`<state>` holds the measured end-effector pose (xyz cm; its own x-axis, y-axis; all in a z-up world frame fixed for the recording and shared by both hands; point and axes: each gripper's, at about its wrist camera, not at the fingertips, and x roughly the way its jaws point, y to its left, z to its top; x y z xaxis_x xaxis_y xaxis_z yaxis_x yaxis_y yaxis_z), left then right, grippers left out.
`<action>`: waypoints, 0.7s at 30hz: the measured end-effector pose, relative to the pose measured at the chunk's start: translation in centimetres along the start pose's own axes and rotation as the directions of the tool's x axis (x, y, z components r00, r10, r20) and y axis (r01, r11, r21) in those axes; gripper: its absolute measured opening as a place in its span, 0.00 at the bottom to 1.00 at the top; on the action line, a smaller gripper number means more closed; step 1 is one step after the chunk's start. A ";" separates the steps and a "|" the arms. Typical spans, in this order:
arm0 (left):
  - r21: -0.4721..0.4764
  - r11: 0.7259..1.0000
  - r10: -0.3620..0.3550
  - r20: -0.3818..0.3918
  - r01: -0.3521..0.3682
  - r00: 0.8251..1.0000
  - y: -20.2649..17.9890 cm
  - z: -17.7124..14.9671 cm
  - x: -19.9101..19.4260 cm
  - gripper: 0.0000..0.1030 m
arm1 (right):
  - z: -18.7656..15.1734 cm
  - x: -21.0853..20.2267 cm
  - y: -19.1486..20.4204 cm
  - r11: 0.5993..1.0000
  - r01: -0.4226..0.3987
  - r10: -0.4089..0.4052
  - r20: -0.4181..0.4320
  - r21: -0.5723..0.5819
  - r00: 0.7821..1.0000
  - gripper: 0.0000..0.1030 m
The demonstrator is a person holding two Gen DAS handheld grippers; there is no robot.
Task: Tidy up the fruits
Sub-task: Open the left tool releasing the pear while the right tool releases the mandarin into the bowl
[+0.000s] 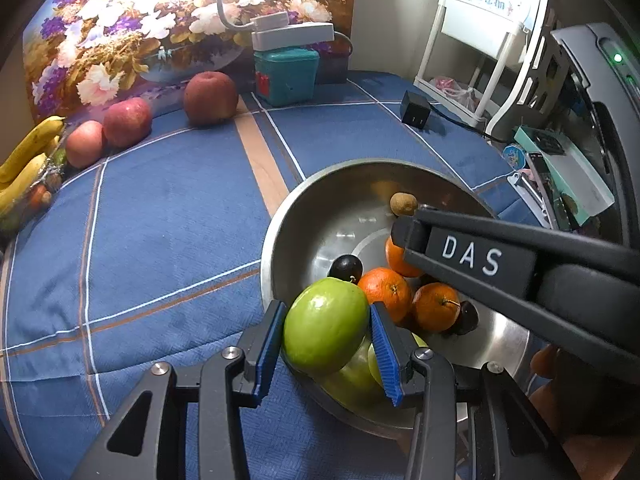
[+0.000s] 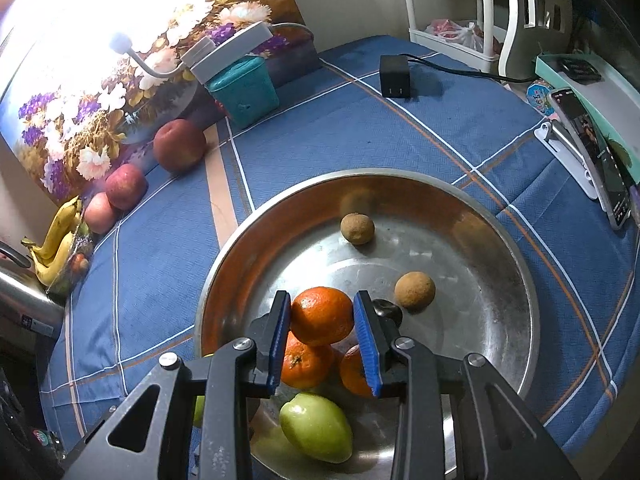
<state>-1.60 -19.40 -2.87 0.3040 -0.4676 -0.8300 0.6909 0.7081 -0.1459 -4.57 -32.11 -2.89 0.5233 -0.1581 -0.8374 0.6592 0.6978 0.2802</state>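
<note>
Currently we record the left gripper [image 1: 326, 340] with its blue ribbed pads [image 1: 267, 350] pressed against both sides of a round green apple [image 1: 326, 326], holding it over the near rim of the wide stainless-steel bowl [image 1: 280, 232]. We see the right gripper [image 2: 323, 338] clamped on a round orange mandarin [image 2: 322, 316], its blue pads [image 2: 368, 344] touching the fruit left and right, inside the same bowl [image 2: 500, 320].

Bowl contents noted from the right wrist view: two more mandarins [image 2: 306, 364] directly under the held one, a second, pear-shaped green fruit [image 2: 316, 426] at the near wall, a dark plum-like fruit [image 2: 388, 310] just behind the right pad, and two small brown round fruits [image 2: 415, 289] on the bare bottom, apart from each other. We cannot tell what kind the brown ones are.

Outside the bowl, on the blue checked cloth [image 1: 160, 240]: three red apples [image 1: 127, 122] in a row along the flower painting [image 1: 120, 40], and yellow bananas [image 1: 24, 168] at the left edge. A teal plastic box [image 1: 286, 76] stands behind, a black power adapter [image 1: 415, 109] to its right.
</note>
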 end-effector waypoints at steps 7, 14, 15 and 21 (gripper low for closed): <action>-0.008 1.000 -0.013 0.015 0.013 1.000 0.1 0.2 -0.6 0.46 | 0.0 -0.1 0.1 1.000 -0.011 0.011 0.002 -0.001 1.000 0.35; -0.023 1.000 0.003 0.011 -0.003 1.000 0.6 0.2 -0.9 0.46 | -0.1 -0.5 0.2 1.000 -0.011 0.011 0.009 -0.010 1.000 0.35; -0.037 0.999 0.010 0.011 -0.010 1.000 1.0 0.2 -1.0 0.46 | -0.1 -0.5 0.2 1.000 -0.011 0.011 0.007 -0.012 1.000 0.35; -0.155 0.987 0.031 0.012 -0.028 0.999 4.0 0.1 -1.4 0.46 | -0.2 -0.7 0.5 0.999 -0.004 0.004 -0.001 -0.036 1.000 0.35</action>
<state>0.86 -15.97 -2.25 0.3331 -0.4521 -0.8274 0.5718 0.7947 -0.2040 -4.73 -31.47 -2.26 0.5255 -0.1545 -0.8367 0.6374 0.7229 0.2668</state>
